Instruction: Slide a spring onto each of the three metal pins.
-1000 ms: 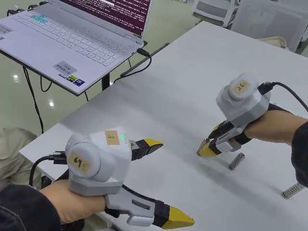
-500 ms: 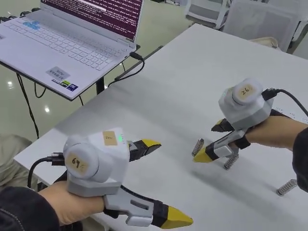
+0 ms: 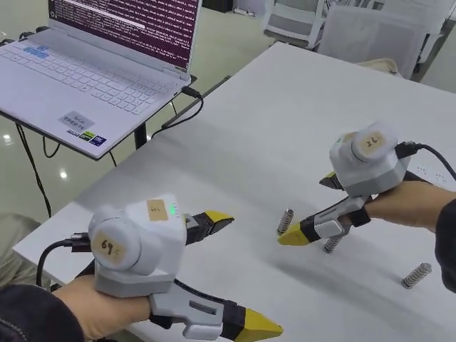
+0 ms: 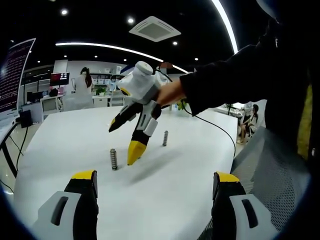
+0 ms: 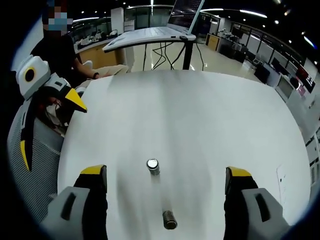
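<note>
A spring with a flat metal top [image 3: 285, 221] stands upright on the white table [image 3: 285, 107]; in the right gripper view, the same spring [image 5: 153, 166] sits between the jaws, touching neither. My right gripper [image 3: 308, 209] [image 5: 165, 172] hangs open just behind it. A second upright spring [image 3: 331, 244] [image 5: 169, 219] stands under that gripper. A third spring [image 3: 416, 275] lies flat at the right. My left gripper [image 3: 249, 273] [image 4: 156, 177] is open and holds nothing near the table's front edge. It faces the right gripper [image 4: 135, 125] and the two upright springs [image 4: 114, 159] [image 4: 165, 138].
An open laptop [image 3: 92, 64] rests on a stand left of the table, with cables [image 3: 178, 114] hanging beside the table edge. Chairs [image 3: 356, 32] stand beyond the far end. A person's sleeved arm [image 3: 445, 235] holds the right gripper.
The right gripper was shut on the upright spring a second ago; it has opened and left it standing on the table. The head camera has shifted.
</note>
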`<state>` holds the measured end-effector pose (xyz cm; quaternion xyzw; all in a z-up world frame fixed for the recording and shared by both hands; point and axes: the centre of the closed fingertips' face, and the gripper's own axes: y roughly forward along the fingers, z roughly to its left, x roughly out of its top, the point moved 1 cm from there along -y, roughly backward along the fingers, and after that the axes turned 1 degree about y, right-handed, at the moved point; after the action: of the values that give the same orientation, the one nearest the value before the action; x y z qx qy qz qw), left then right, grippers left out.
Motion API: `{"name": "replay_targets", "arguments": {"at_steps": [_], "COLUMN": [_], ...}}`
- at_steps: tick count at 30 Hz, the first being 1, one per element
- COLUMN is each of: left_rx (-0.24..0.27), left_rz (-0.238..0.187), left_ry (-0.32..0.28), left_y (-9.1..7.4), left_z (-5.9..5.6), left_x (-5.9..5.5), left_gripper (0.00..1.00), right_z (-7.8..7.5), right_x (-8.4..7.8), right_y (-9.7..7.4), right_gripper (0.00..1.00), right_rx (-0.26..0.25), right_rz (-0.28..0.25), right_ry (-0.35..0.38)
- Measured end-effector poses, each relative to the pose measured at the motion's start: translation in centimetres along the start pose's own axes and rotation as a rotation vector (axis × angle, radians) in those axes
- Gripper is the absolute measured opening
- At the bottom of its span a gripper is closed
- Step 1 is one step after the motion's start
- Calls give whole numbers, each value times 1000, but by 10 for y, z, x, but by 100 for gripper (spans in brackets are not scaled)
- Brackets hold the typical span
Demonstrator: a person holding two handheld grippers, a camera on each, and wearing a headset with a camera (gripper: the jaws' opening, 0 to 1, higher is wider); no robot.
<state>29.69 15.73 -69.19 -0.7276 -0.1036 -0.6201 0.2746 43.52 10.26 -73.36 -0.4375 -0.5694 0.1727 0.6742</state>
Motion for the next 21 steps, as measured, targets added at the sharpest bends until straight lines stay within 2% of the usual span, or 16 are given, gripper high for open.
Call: {"name": "replay_targets", "arguments": {"at_steps": [10,16,21], "left_rx": [-7,-11,-14], "left_rz": [1,2,3], "left_ry": [5,9,11], "left_y": [3,3,3], "left_z": [0,-1,-2], "left_x": [4,5,7], "left_gripper": [94,93,93], "right_z": [-13,-27,-33], "right_x": [-10,-20,-28], "right_y": [-17,-36,-52], "right_gripper": [100,100,99], "right_rx": [-48,-92,-127], "right_rz": [-30,-55,-72], "right_ry": [49,87,118]}}
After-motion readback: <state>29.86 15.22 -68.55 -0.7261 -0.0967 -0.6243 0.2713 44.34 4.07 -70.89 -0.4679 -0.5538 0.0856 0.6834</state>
